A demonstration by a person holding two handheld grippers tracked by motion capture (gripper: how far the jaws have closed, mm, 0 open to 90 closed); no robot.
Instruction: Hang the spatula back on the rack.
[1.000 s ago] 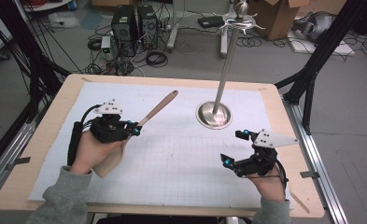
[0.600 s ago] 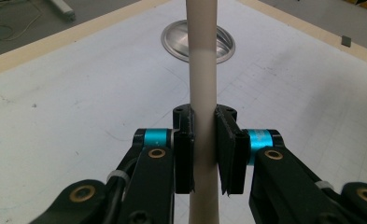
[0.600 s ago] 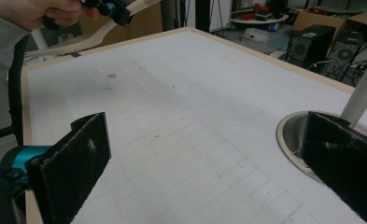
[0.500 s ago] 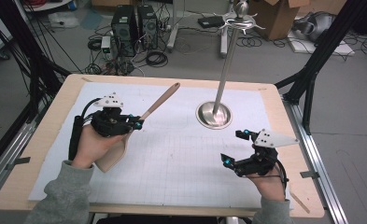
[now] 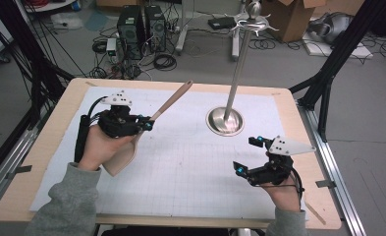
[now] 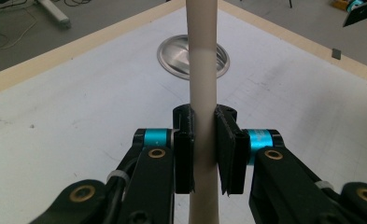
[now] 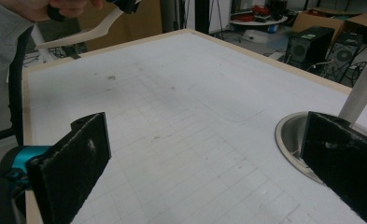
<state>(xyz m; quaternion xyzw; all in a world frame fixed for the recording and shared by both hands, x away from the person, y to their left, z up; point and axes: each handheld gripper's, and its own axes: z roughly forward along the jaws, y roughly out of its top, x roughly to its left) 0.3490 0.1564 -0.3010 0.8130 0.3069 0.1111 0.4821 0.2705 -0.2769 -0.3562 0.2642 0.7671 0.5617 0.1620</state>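
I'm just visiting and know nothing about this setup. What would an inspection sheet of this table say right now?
Surface: white gridded mat on a wooden table, a few faint marks.
Job's things: pale spatula, lifted off the mat; metal stand, a pole on a round base with hooks on top.
Clutter: a thin wooden stick at the table's near right edge.
Grippers: left claw shut on the spatula handle; right claw open, holding nothing.
Cables: a black cable trails from the left claw.
Surroundings: computer towers, cardboard box and loose wires on the floor.
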